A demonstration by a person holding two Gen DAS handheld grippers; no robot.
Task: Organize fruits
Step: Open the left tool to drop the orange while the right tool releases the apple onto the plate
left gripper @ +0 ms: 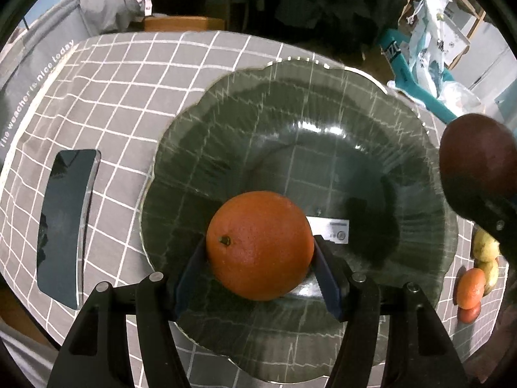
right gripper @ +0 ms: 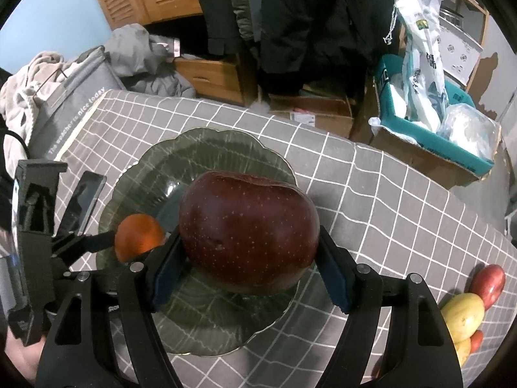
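My left gripper (left gripper: 260,252) is shut on an orange (left gripper: 260,245) and holds it over the near part of a dark green glass plate (left gripper: 323,123). My right gripper (right gripper: 248,245) is shut on a dark red apple (right gripper: 248,231) above the same plate (right gripper: 226,148). In the right wrist view the orange (right gripper: 139,236) and the left gripper's fingers (right gripper: 93,241) show at the left over the plate. In the left wrist view the apple (left gripper: 478,152) shows at the right edge.
A phone (left gripper: 64,226) lies left of the plate on the grey checked tablecloth (left gripper: 129,80). More fruit lies at the right: yellow pears (right gripper: 462,315), a red apple (right gripper: 489,283) and small oranges (left gripper: 470,287). A grey bag (right gripper: 71,103) and boxes stand beyond the table.
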